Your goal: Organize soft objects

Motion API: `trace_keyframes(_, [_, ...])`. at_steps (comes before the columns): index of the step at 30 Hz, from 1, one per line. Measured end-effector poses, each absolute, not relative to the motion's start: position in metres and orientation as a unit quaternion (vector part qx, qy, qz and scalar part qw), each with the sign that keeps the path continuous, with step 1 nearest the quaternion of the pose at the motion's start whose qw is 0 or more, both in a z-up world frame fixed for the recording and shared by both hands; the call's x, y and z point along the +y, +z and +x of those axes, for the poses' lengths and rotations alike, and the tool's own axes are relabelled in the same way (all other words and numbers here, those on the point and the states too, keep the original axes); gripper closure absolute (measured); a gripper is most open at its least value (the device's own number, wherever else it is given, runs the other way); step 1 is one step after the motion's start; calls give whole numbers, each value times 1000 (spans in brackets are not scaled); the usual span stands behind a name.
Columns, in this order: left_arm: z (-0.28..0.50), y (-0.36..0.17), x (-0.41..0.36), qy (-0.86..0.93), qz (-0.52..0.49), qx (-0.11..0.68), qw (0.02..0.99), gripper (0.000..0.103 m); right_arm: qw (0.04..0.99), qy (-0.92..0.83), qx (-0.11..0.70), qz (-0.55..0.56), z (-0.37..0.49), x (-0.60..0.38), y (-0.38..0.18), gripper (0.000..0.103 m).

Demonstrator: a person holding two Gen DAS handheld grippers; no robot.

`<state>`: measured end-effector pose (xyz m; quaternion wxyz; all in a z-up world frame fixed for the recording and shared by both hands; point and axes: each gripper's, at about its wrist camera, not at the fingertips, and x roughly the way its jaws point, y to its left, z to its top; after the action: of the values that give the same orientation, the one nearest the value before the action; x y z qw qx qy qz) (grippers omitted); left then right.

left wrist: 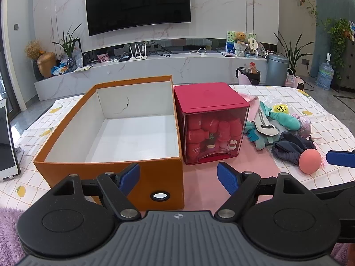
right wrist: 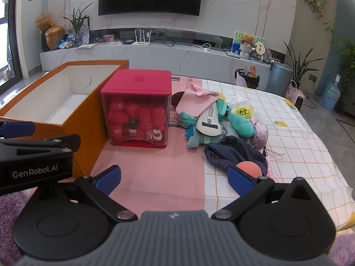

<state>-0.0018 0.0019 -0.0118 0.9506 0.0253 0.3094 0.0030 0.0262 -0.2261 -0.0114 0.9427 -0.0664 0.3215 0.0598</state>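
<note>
Opening stage of the sorting task: nothing is yet grasped and the orange box (left wrist: 115, 133) stands empty, its white interior bare. The left gripper (left wrist: 178, 178) hovers low before the front wall of the orange box, fingers spread wide and holding nothing. The right gripper (right wrist: 174, 178) is likewise wide open and empty, aimed over the pink mat (right wrist: 155, 170) toward the heap of soft things. Taking the red storage cube (right wrist: 137, 108) as landmark: the orange box touches or very nearly touches its left side, while the soft objects lie in a loose pile to its right on the checked tablecloth (right wrist: 299, 137). That pile comprises a pink cloth (right wrist: 197, 100), a teal plush toy (right wrist: 235, 119), a dark navy fabric item (right wrist: 233, 155), a lilac fuzzy item (right wrist: 259, 130) and, nearest the right gripper, a coral foam ball (right wrist: 248, 168) just beyond its right fingertip. The likely next move is a short advance of the right gripper to centre the ball between its fingers, a gentle closure, then carriage leftward past the cube into the box.
</note>
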Motion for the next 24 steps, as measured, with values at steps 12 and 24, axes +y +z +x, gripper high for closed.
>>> trace_keyframes(12, [1, -5, 0, -1, 26, 309, 951, 10, 944, 50, 325, -41, 28, -235, -7, 3])
trace_keyframes(24, [11, 9, -17, -21, 34, 299, 953, 10, 934, -3, 358, 10, 58, -275, 1, 3])
